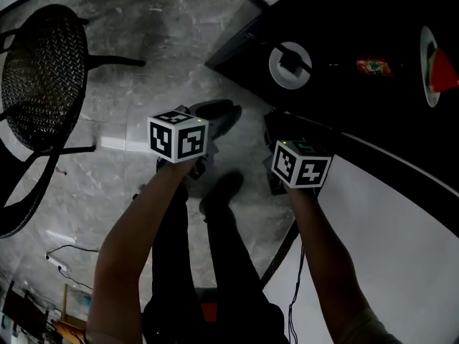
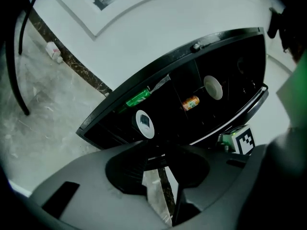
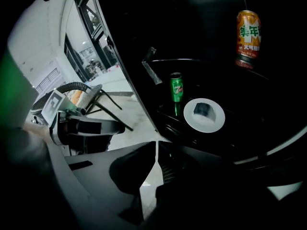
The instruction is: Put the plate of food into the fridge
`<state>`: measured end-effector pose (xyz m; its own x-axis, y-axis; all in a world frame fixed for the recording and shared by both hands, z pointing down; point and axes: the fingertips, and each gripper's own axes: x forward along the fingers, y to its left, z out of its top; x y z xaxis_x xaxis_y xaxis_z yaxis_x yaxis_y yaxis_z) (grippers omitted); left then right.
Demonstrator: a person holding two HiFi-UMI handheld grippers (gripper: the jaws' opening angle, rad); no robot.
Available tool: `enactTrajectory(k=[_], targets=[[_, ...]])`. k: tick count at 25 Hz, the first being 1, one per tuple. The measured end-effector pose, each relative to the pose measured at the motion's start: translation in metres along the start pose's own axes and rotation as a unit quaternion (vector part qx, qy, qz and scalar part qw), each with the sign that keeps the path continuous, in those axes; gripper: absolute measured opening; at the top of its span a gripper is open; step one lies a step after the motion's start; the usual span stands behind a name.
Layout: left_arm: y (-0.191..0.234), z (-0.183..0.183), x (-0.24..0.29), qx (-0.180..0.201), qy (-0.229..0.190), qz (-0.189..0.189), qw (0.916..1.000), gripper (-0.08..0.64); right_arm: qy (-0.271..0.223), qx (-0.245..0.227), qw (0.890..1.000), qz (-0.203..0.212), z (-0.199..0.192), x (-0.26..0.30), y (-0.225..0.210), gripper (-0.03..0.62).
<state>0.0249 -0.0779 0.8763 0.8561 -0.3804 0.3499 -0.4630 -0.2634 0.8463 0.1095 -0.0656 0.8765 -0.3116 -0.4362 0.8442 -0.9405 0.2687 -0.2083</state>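
plate of food (image 3: 205, 114): white, with one dark piece on it, on a shelf inside the open black fridge (image 2: 230, 47), near a green can (image 3: 176, 86); an orange can (image 3: 248, 32) stands well apart. left hand-held gripper (image 2: 160, 169): jaws apart, nothing between. right hand-held gripper (image 3: 156, 152): jaws together, empty. neither touches the plate.

"7" on green can (image 3: 176, 86); Chinese characters on orange can (image 3: 248, 32)
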Motion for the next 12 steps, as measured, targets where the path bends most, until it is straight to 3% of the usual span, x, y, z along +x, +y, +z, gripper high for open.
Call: enactTrajectory(k=[2, 3, 5, 10, 12], targets=[[-0.007, 0.007, -0.005, 0.010, -0.002, -0.005, 0.9999, 0.096, 0.004, 0.015, 1.000, 0.003, 0.001, -0.007, 0.006, 0.032], [-0.010, 0.010, -0.008, 0.016, -0.003, -0.010, 0.9998, 0.044, 0.010, 0.027, 1.000, 0.008, 0.000, -0.010, 0.010, 0.032], [-0.019, 0.008, -0.013, 0.021, 0.005, -0.020, 0.9996, 0.013, 0.024, 0.053, 0.998, 0.018, -0.004, -0.014, 0.019, 0.032], [-0.046, -0.017, -0.033, 0.045, 0.058, 0.007, 0.9973, 0.009, 0.051, 0.104, 0.993, 0.006, -0.009, -0.046, 0.033, 0.028], [-0.056, -0.017, -0.041, 0.077, 0.081, 0.020, 0.9935, 0.009, 0.057, 0.125, 0.990, -0.004, -0.011, -0.056, 0.036, 0.023]])
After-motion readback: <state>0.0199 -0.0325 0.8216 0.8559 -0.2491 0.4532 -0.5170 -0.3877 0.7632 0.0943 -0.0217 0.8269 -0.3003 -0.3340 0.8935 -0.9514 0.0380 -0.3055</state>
